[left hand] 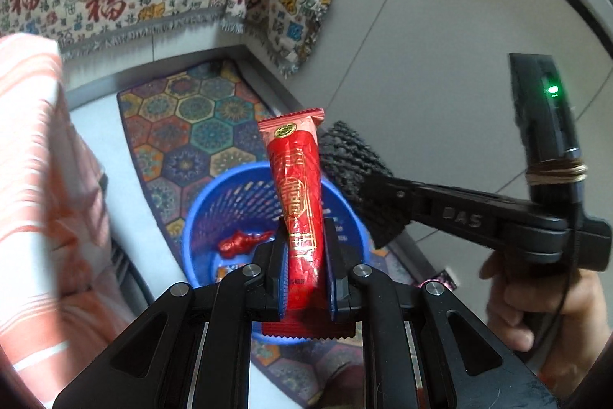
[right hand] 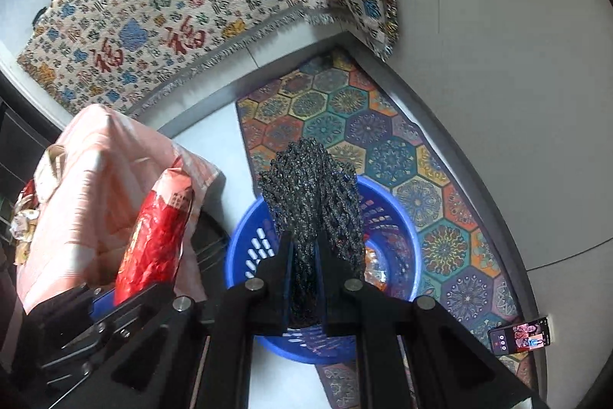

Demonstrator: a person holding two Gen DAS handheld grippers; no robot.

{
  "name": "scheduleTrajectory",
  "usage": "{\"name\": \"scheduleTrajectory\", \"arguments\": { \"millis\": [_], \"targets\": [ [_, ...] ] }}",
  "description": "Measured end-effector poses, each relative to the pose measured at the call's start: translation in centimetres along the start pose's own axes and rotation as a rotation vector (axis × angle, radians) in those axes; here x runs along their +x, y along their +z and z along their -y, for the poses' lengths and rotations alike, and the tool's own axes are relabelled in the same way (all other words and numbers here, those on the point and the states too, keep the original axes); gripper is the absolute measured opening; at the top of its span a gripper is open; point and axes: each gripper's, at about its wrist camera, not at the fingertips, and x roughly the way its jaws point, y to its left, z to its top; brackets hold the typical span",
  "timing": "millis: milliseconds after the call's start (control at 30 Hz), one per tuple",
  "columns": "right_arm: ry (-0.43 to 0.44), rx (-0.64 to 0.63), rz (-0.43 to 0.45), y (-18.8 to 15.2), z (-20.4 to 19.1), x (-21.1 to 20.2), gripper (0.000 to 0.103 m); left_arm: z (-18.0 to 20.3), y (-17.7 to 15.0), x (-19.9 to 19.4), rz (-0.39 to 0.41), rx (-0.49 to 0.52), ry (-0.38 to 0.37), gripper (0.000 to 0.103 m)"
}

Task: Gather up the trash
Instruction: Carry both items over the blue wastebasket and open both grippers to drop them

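Both jaws pinch trash: the left gripper [left hand: 306, 269] clamps a red wrapper [left hand: 297, 202] upright, the right gripper [right hand: 306, 278] a black scrubber [right hand: 312, 194]. Each hangs directly over the blue basket [right hand: 245, 248] (some wrappers already inside), the scrubber nearer its middle.

Even daylight, fisheye bending, blurred edges

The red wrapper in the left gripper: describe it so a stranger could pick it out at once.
Find the blue basket standing on the patterned hexagon mat. Above it, the left gripper is shut on a long red wrapper with gold print and zigzag ends. The dark mesh scrubber held beside it is black, and the wrapper in the basket is crumpled.
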Motion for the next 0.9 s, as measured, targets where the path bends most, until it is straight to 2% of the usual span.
{"name": "scheduleTrajectory", "arguments": {
  "millis": [467, 533, 567, 600, 700, 900],
  "targets": [
    [0.015, 0.064, -0.014, 1.2, 1.4, 1.6, 0.014, -1.1, -0.5, 5.4, -0.078, -0.018, 0.019, 0.016],
    [0.014, 0.067, -0.017, 1.3, 1.5, 1.8, 0.016, -1.0, -0.6, 5.8, -0.087, -0.012, 0.020, 0.022],
    [0.013, 0.069, -0.019, 1.3, 1.5, 1.9, 0.020, -0.8, -0.6, 5.8, -0.087, -0.008, 0.019, 0.028],
    [0.013, 0.072, -0.019, 1.4, 1.6, 1.9, 0.027, -0.7, -0.5, 5.9, -0.085, -0.003, 0.021, 0.035],
    [0.014, 0.084, -0.013, 1.5, 1.7, 1.8, 0.042, -0.4, -0.5, 5.5, -0.068, 0.011, 0.028, 0.047],
    [-0.001, 0.082, 0.005, 1.8, 1.7, 1.1, 0.042, -1.5, 0.1, 3.9, -0.035, -0.046, 0.042, 0.056]
  ]
}}
